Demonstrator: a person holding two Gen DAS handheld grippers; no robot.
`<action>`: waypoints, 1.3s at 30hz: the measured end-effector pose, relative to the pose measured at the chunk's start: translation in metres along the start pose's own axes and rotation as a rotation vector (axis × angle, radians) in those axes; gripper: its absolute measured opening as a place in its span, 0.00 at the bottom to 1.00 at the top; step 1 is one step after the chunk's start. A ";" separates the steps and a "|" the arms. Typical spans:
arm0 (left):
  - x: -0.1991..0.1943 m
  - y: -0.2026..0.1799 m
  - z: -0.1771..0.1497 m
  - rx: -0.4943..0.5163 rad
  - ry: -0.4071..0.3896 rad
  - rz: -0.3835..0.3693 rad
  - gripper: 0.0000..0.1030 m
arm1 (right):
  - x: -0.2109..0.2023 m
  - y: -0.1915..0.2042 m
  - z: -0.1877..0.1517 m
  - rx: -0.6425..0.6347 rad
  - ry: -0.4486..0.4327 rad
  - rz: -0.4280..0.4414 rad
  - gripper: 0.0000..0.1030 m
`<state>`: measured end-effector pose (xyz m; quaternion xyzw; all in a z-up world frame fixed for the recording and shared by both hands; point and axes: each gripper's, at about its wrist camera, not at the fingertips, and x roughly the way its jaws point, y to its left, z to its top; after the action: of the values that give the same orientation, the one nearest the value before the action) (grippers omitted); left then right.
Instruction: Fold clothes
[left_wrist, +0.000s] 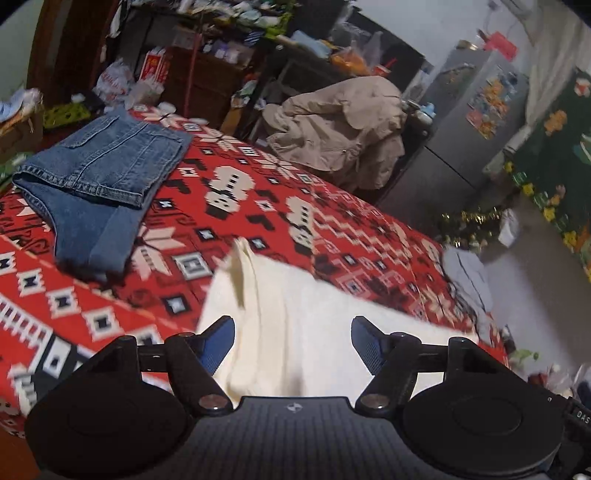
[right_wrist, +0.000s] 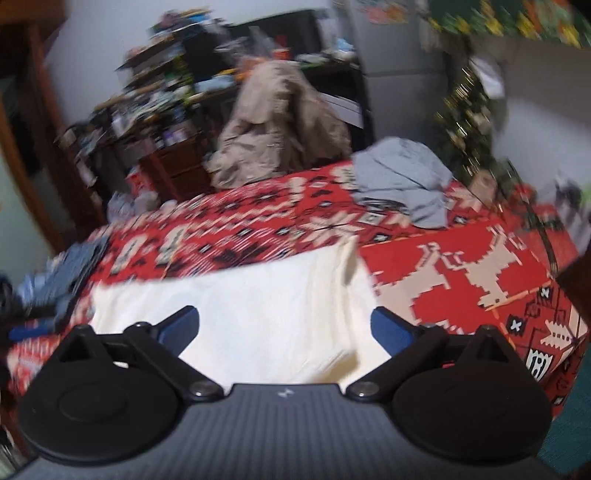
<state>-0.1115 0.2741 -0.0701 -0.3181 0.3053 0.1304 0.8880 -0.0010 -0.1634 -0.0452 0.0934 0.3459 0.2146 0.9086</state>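
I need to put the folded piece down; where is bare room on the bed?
Free: red patterned blanket between folded blue denim garment and cream cloth; also between that cloth and crumpled grey garment. Crowded: its far right corner.

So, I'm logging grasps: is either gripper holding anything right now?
Nothing is held. The left gripper and right gripper are both open, above the cream garment.

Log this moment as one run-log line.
task: fold clothes | left gripper: open, over cream cloth | right gripper: open, over cream cloth | jeans: folded on bed | grey garment: crumpled
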 end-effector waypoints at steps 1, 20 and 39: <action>0.008 0.007 0.009 -0.036 0.015 -0.009 0.65 | 0.008 -0.011 0.010 0.045 0.011 0.003 0.88; 0.113 0.059 0.064 -0.355 0.234 -0.042 0.56 | 0.180 -0.090 0.068 0.446 0.249 0.062 0.38; 0.119 0.058 0.055 -0.308 0.133 0.083 0.05 | 0.189 -0.093 0.064 0.431 0.222 -0.034 0.04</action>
<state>-0.0184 0.3578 -0.1391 -0.4454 0.3527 0.1909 0.8005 0.1983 -0.1619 -0.1385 0.2552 0.4828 0.1294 0.8277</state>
